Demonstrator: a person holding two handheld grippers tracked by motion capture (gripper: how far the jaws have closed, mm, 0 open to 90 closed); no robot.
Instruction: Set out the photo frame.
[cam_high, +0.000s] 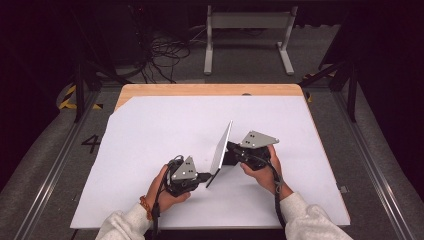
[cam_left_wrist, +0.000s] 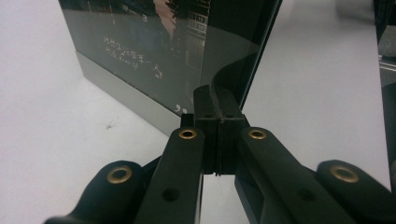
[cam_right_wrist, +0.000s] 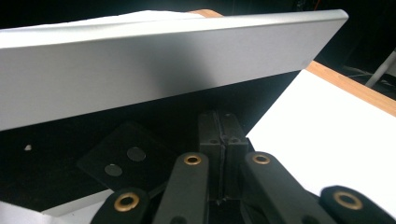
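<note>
Already tipped up on edge: tablet (cam_high: 221, 147), tilted on worktop (cam_high: 150, 130); probably about midway, final resting position still to come. Left tongs (cam_high: 202, 177) clenched against lower corner, right tongs (cam_high: 233, 151) clenched behind; no visible grip on either side.

"4" on floor (cam_high: 91, 144) left of table; "3" on tablet screen (cam_left_wrist: 154, 51).

A silver-grey panel (cam_high: 221, 150) with a dark glossy face stands on a white sheet (cam_high: 150, 135) over pale wood (cam_high: 200, 90).
</note>
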